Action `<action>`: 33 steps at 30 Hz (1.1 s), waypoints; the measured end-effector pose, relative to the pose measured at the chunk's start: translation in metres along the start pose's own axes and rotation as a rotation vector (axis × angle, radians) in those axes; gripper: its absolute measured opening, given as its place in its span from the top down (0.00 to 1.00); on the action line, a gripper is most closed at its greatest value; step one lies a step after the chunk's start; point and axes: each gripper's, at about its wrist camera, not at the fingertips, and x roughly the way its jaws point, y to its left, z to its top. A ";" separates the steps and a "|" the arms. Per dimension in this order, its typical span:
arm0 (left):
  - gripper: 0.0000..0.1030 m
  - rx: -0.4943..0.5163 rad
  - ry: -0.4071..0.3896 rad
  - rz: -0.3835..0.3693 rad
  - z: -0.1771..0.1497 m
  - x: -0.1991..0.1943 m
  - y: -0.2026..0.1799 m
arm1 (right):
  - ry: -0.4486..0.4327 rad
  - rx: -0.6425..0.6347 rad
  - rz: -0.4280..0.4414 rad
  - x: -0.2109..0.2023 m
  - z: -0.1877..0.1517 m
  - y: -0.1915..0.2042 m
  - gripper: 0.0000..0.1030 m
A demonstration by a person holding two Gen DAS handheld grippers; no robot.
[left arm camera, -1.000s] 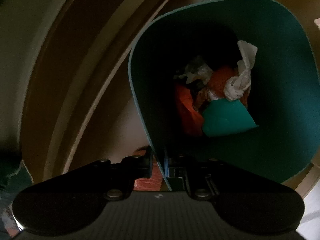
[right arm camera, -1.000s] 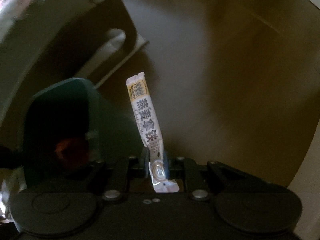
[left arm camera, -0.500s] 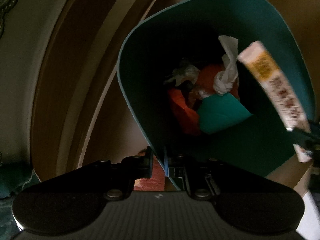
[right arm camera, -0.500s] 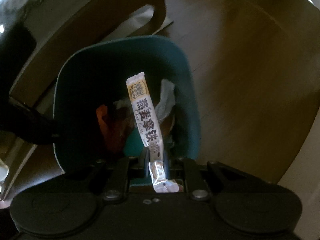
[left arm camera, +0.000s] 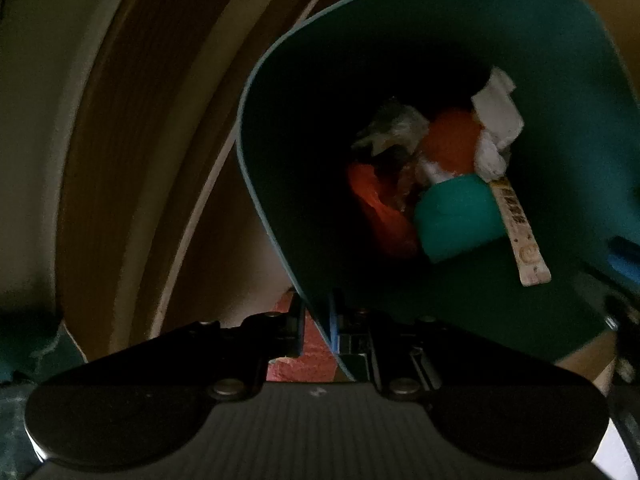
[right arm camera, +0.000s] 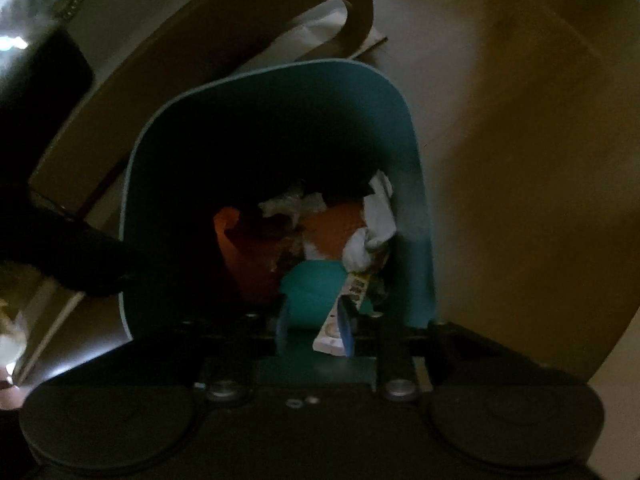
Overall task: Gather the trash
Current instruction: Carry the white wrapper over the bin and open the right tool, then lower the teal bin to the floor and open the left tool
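Teal bin (left arm camera: 360,60) gripped at rim, sachet wrapper (left arm camera: 520,232) lying inside.

Bin: teal, rounded-square mouth, thin paler rim, smooth walls, interior mostly in shadow; it sits over a brown floor (right arm camera: 520,160) with a cardboard box (right arm camera: 240,40) just behind it. Left tool (left arm camera: 316,320) pinches the bin's near wall, one finger outside and one inside. Right tool (right arm camera: 314,328) is over the bin's near edge, fingers spread, blue pads showing, holding nothing. Contents, bigger to smaller: orange plastic (left arm camera: 380,208), a teal piece (left arm camera: 456,220), crumpled white tissue (left arm camera: 496,128), greyish crumpled paper (left arm camera: 392,128). Wrapper: long narrow cream sachet, yellow band and dark printed characters, slanting against the right inner wall, upper end tucked under the tissue.
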 end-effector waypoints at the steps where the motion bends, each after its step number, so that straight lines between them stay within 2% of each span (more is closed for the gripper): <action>1: 0.89 -0.003 -0.008 -0.023 0.000 0.000 0.005 | -0.006 0.000 0.004 -0.001 -0.001 0.003 0.73; 8: 0.89 0.097 -0.092 -0.111 -0.015 -0.009 0.024 | -0.043 0.083 -0.033 -0.016 -0.014 0.015 0.71; 11: 0.89 0.179 -0.136 -0.148 -0.024 -0.021 0.026 | -0.071 0.143 -0.061 -0.030 -0.023 0.022 0.69; 15: 0.89 0.301 -0.215 -0.141 -0.042 -0.040 0.023 | -0.141 0.222 -0.093 -0.053 -0.038 0.036 0.64; 18: 0.89 0.361 -0.283 -0.163 -0.054 -0.059 0.030 | -0.191 0.277 -0.114 -0.069 -0.049 0.046 0.59; 22: 0.89 0.378 -0.367 -0.187 -0.071 -0.079 0.038 | -0.269 0.331 -0.118 -0.090 -0.063 0.058 0.49; 25: 0.89 0.377 -0.439 -0.186 -0.089 -0.090 0.042 | -0.329 0.322 -0.114 -0.103 -0.075 0.066 0.41; 29: 0.89 0.360 -0.523 -0.184 -0.115 -0.102 0.047 | -0.390 0.306 -0.101 -0.111 -0.090 0.074 0.37; 33: 0.88 0.340 -0.593 -0.191 -0.143 -0.115 0.053 | -0.462 0.289 -0.093 -0.121 -0.106 0.079 0.26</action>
